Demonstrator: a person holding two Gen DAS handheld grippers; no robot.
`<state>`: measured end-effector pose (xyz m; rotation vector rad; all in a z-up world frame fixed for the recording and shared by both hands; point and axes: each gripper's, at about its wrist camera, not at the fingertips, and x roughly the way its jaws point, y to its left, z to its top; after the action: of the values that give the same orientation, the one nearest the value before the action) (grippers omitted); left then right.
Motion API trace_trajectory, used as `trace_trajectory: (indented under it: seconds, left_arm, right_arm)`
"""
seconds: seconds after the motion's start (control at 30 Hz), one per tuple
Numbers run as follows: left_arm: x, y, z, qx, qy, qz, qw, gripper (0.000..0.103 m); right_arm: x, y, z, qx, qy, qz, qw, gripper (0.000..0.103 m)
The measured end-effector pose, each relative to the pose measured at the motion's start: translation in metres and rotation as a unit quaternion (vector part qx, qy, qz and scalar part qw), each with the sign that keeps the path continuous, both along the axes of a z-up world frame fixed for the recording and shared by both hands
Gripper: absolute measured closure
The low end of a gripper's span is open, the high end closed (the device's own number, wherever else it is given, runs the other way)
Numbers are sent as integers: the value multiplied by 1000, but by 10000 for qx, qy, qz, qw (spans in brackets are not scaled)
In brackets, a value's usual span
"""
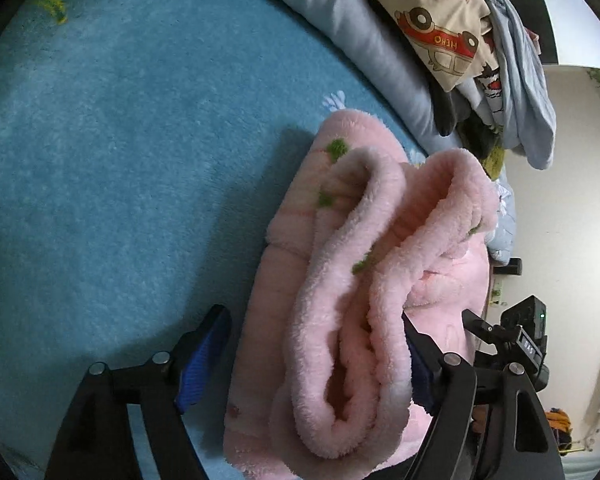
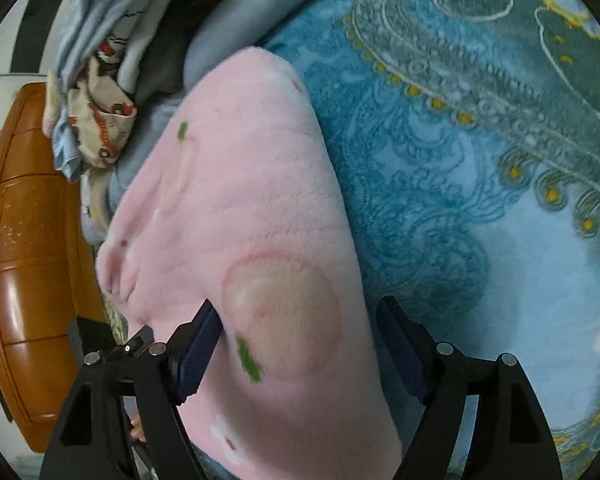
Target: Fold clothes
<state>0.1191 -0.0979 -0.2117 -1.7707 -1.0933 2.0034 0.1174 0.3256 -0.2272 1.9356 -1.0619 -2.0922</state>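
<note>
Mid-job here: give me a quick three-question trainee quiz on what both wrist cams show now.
1. True or false: the pink fleece garment lies between the open left tongs.
2. What colour is the blanket under it?
3. The unfolded clothes pile sits: A) beyond the garment B) inside the right tongs.

Key: 1 true; 2 blue; 3 A.

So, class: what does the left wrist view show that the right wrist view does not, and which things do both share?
Only the left wrist view shows the pink fleece garment in rolled, layered folds. Only the right wrist view shows the wooden furniture and the blanket's scroll pattern. Both show the garment between open jaws of each gripper, left gripper and right gripper, plus the pile of clothes.
</note>
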Motion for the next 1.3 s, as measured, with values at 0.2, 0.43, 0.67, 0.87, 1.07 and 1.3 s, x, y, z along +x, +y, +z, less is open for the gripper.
trace_trajectory:
  seconds: [0.2, 0.43, 0.67, 0.87, 1.07, 1.3]
  left_arm:
    - [8, 23, 33, -828, 418, -377, 9950, 63]
    - [20, 35, 89, -888, 1037, -670, 9884, 67]
    - [7, 91, 150, -628, 1789, -1240, 9740, 67]
    - [-24, 188, 192, -647, 2235, -2113, 9493, 67]
    - [-38, 319, 205, -577, 2378, -3227, 9143, 67]
    - [-46, 485, 198, -535, 2309, -4519, 8600, 67]
  right_arm:
    - [5, -14, 11, 420, -71, -470, 9980, 58]
    - [33, -17, 66, 494, 557, -718, 9946, 68]
    - [74, 23, 133, 584, 1280, -1109, 9838, 69]
    - [128, 91, 164, 629, 1680, -1841, 9664, 69]
    - [188, 172, 177, 637, 1855, -2731, 9418, 69]
    - [254, 277, 156, 756, 1498, -3883, 9061, 69]
